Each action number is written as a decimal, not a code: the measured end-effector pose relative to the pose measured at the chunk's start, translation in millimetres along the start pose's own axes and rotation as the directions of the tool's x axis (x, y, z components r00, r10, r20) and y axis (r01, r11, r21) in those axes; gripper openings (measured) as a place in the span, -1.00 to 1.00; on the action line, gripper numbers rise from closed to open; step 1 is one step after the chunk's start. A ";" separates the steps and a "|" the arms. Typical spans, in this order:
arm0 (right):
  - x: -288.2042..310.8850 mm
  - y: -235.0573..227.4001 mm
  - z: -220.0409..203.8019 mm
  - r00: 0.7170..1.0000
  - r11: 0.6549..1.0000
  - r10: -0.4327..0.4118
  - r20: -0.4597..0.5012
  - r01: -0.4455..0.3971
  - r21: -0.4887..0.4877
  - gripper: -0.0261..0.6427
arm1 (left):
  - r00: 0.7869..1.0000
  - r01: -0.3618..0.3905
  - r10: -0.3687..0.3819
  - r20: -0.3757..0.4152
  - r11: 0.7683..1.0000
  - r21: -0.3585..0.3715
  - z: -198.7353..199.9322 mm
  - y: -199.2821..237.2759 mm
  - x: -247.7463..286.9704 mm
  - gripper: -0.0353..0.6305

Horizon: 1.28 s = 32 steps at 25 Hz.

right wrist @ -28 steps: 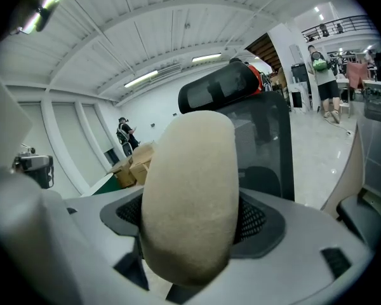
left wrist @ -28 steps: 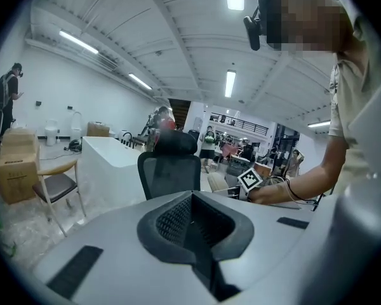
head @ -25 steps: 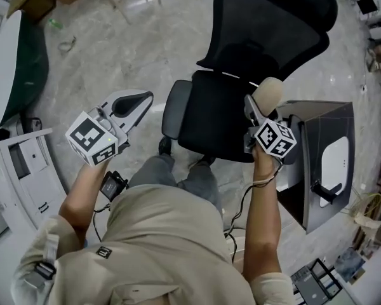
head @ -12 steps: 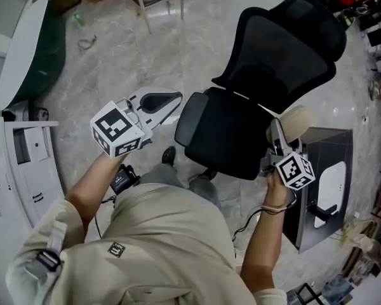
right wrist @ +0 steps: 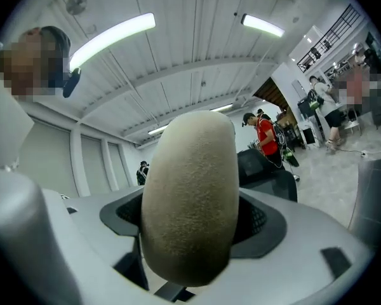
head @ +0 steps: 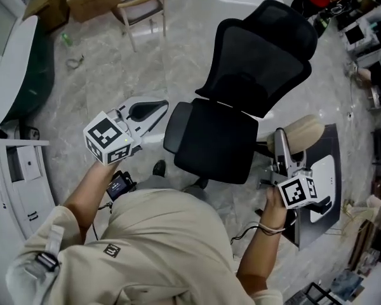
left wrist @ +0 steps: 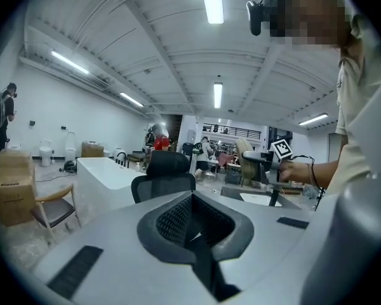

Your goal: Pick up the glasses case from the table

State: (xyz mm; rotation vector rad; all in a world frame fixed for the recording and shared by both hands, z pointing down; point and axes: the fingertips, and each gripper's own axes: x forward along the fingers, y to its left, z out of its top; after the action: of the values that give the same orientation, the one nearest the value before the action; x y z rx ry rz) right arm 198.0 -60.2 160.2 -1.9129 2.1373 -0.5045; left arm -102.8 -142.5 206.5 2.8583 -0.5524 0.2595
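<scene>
The glasses case (right wrist: 189, 227) is clamped aloft in the right gripper (head: 283, 145). The left gripper (left wrist: 193, 237) is closed and empty. The lift is judged done, and only a steady hold is needed.

glasses case (right wrist: 189, 183) end hidden, within right gripper (right wrist: 190, 220)

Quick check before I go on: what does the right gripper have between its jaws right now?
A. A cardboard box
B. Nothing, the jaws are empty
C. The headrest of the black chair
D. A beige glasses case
D: in the right gripper view the jaws of the right gripper are closed on the rounded beige glasses case, and the head view shows that case at the gripper's tip beside the black chair, not touching it.
</scene>
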 end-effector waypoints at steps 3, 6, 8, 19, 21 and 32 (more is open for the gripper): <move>-23.7 11.7 24.2 0.999 1.000 -0.008 0.046 0.009 -0.026 0.17 | 1.000 0.011 -0.011 0.007 1.000 0.009 3.5 -9.4 -1.8 -0.85; -46.9 21.2 44.3 0.996 0.998 -0.017 0.090 0.021 -0.054 0.17 | 1.000 0.024 -0.025 0.014 1.000 0.017 7.1 -18.6 -0.6 -0.85; -60.9 27.3 55.4 0.993 0.998 -0.018 0.120 0.026 -0.064 0.17 | 0.999 0.033 -0.034 0.020 0.999 0.023 9.5 -23.4 0.8 -0.85; -125.7 27.8 92.5 0.965 0.985 -0.115 0.234 0.141 -0.098 0.17 | 0.999 0.042 -0.042 0.020 0.999 0.023 6.6 -38.5 11.1 -0.85; -134.4 29.3 96.1 0.961 0.984 -0.124 0.247 0.152 -0.097 0.17 | 0.999 0.045 -0.046 0.021 0.999 0.026 6.6 -40.8 11.8 -0.85; -153.9 24.5 115.1 0.950 0.981 -0.136 0.280 0.169 -0.099 0.17 | 0.998 0.055 -0.055 0.013 0.998 0.022 13.0 -51.6 26.6 -0.85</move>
State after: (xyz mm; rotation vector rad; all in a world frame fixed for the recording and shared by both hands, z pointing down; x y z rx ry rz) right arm 239.5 82.8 36.2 -2.0865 1.8942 -0.1275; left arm -57.0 -108.2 190.4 2.8934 -0.4756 0.2390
